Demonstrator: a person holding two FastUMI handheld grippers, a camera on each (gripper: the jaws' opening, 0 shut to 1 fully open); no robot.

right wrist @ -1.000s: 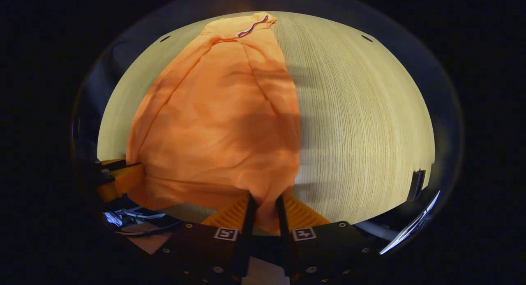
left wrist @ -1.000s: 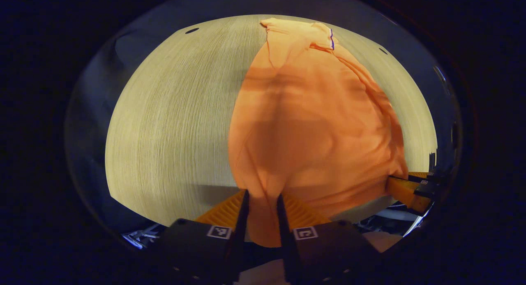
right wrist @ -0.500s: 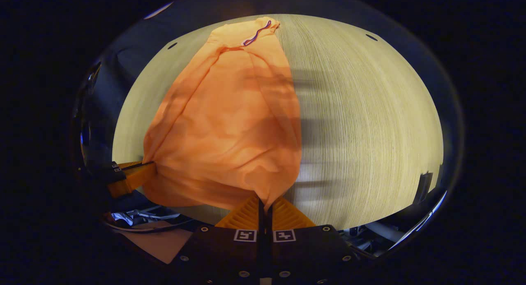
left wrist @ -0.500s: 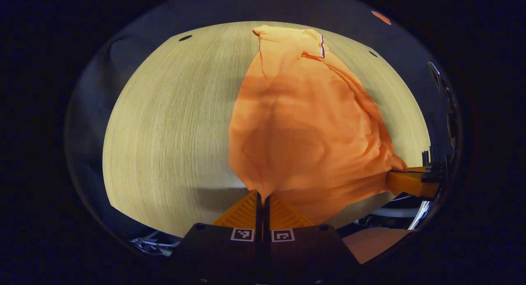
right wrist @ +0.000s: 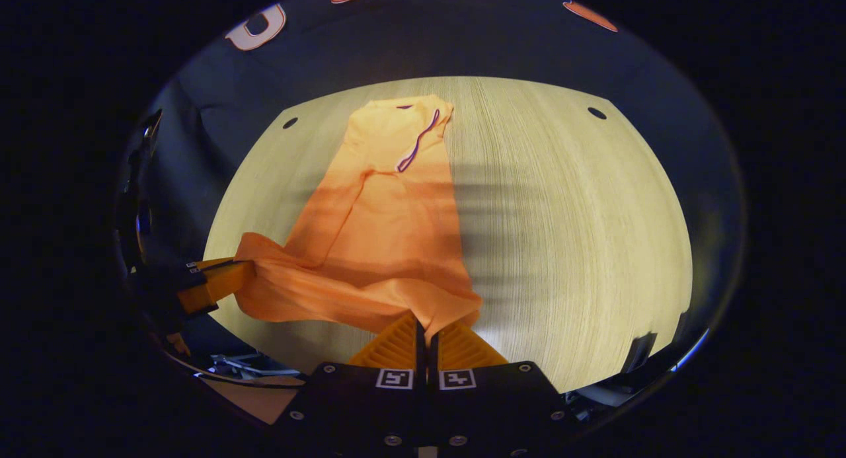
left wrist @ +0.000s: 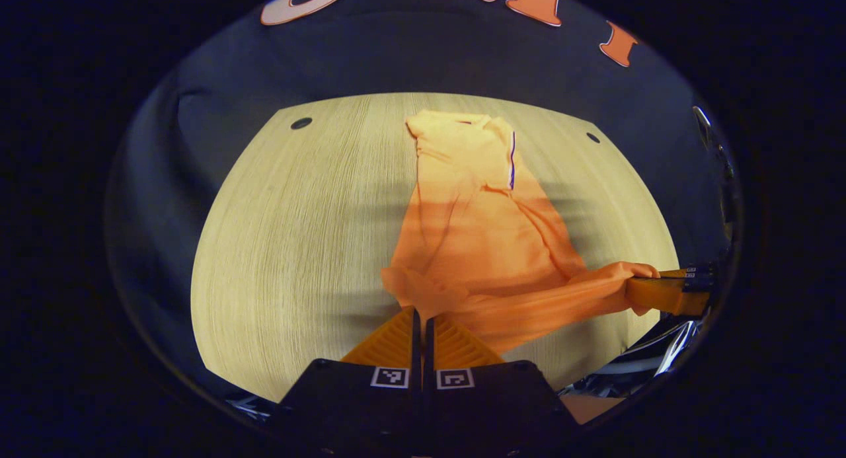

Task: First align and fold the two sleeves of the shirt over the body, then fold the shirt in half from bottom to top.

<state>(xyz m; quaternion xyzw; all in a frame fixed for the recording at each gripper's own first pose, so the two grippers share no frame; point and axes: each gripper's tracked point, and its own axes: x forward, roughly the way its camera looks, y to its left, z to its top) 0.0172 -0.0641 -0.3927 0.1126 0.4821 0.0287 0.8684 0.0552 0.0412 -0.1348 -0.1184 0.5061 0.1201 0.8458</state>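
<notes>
An orange shirt point(left wrist: 482, 240) point(right wrist: 377, 240) lies lengthwise on the wooden table point(left wrist: 297, 233), its collar end far away and a dark-trimmed edge near the top. My left gripper point(left wrist: 419, 312) is shut on the near left corner of the hem, which is lifted off the table. My right gripper point(right wrist: 426, 320) is shut on the other hem corner. The hem hangs taut between them. In the left gripper view the right gripper point(left wrist: 661, 291) appears at the right edge; in the right gripper view the left gripper point(right wrist: 215, 283) appears at the left edge.
The table point(right wrist: 581, 220) has small dark holes point(left wrist: 301, 123) point(right wrist: 597, 113) near its far corners. The booth's dark cloth wall point(left wrist: 410, 55) stands behind the table. Clutter of cables point(right wrist: 244, 364) lies below the table's near edge.
Both grippers closed on the hem corners, then rose and pulled back. The shirt's lower part lifted and stretched, and more of the back wall came into view.
</notes>
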